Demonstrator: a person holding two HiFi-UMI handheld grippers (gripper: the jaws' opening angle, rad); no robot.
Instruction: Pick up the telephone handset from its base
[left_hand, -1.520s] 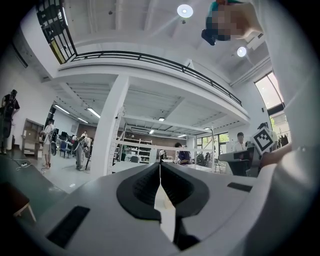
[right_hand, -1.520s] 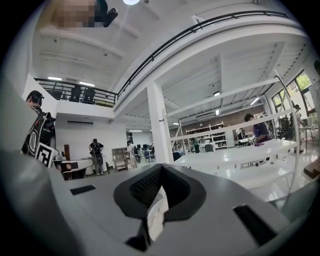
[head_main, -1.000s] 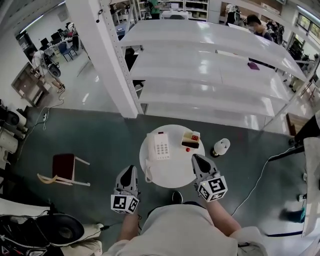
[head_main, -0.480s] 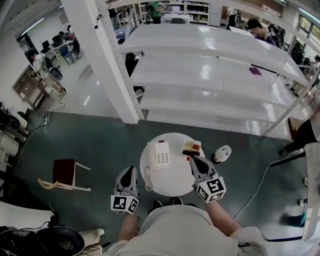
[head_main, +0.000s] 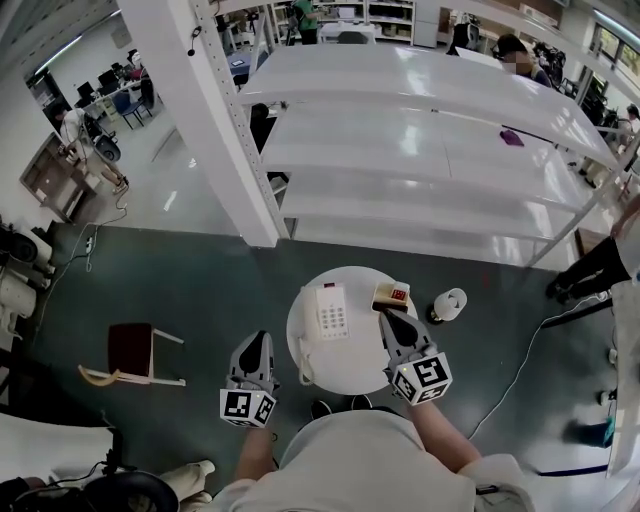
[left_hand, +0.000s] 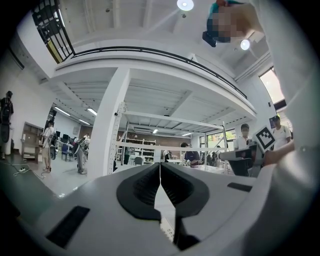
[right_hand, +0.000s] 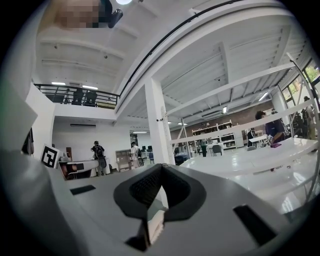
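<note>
Telephone handset (head_main: 321, 303) sits on its base (head_main: 335, 318), on the left side beside the keypad; white phone, upper middle of the round white tabletop (head_main: 352, 368). Coiled cord (head_main: 303, 362) trails off the phone's lower left along the tabletop edge. Small box with a red face (head_main: 391, 295) is just right of the phone, at the tabletop's upper right rim.

Right claw (head_main: 390, 318) is pressed together with nothing in it, tip over the tabletop's right edge just below the box, apart from the phone. Its own view confirms this: right claw (right_hand: 161, 167), pads meeting. Left claw (head_main: 257, 340) is also pressed together and empty, over the dark floor at lower left of the tabletop, near the cord but not touching. Same in its own view (left_hand: 160, 165).

White round object (head_main: 448, 303) stands on the floor right of the tabletop. Stool with a dark red seat (head_main: 130, 348) is at far left. White shelving (head_main: 430, 140) fills the upper frame.
</note>
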